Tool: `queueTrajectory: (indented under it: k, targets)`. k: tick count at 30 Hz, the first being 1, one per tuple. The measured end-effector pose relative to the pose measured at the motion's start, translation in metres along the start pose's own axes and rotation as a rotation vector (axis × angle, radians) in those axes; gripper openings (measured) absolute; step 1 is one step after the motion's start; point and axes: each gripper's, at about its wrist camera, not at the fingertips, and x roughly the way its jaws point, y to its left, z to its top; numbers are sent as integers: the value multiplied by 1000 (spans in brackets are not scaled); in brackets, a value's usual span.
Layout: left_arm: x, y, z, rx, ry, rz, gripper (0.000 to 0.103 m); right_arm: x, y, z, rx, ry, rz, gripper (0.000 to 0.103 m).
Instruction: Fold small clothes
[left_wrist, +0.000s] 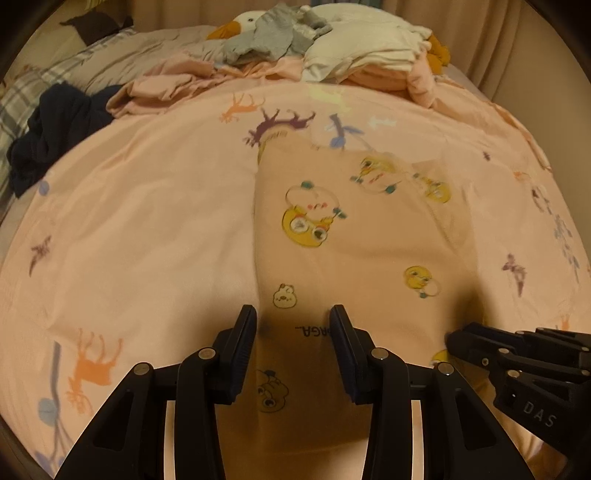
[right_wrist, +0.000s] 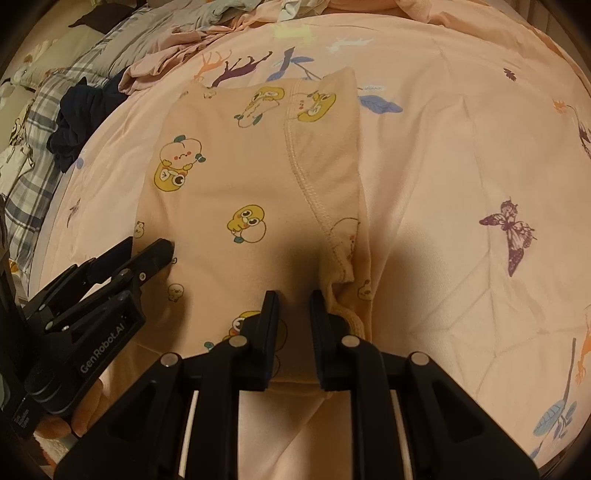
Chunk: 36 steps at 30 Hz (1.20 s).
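A small peach garment (right_wrist: 255, 177) printed with yellow cartoon ducks lies flat on the pink bedspread (right_wrist: 443, 177). It also shows in the left wrist view (left_wrist: 351, 240). My left gripper (left_wrist: 293, 317) is open, its jaws apart over the garment's near left part; it appears in the right wrist view (right_wrist: 162, 247) at the garment's left edge. My right gripper (right_wrist: 293, 299) is open with a narrow gap, low over the garment's near edge beside a stitched seam (right_wrist: 314, 192). It shows at the right in the left wrist view (left_wrist: 458, 339).
A dark navy garment (left_wrist: 55, 129) lies at the left of the bed. Crumpled pink fabric (left_wrist: 166, 85), a grey garment (left_wrist: 273, 33) and a white plush duck (left_wrist: 369, 37) lie at the far end. A plaid sheet (right_wrist: 33, 155) is at the left.
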Motion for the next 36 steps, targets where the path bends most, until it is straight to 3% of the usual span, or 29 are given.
queueTrajectory:
  k: [7,10,13,17,19,23,29,33,36]
  targets:
    - [-60,9,3,-15,-163,7,41,-37,18,-6,-73,-88,-115,22]
    - [-85,9,3,-11,-230,10,43,-58,15,-8,-55,-136,-98,24]
    - [-105,8,1,5,-265,-9,55,-82,13,-14,-51,-202,-98,33]
    - [-125,6,-1,13,-312,-21,58,-112,13,-21,-45,-287,-94,49]
    - [-132,7,-2,8,-333,-34,65,-127,12,-27,-42,-323,-90,52]
    - [-147,8,-6,-6,-377,-72,69,-145,11,-36,-36,-373,-87,61]
    - [-157,7,-9,-14,-408,-110,82,-165,10,-46,-29,-445,-90,71]
    - [-154,8,-8,-27,-378,-143,83,-172,10,-50,-31,-477,-93,78]
    - [-152,7,-8,-38,-347,-133,93,-176,9,-51,-15,-488,-95,83]
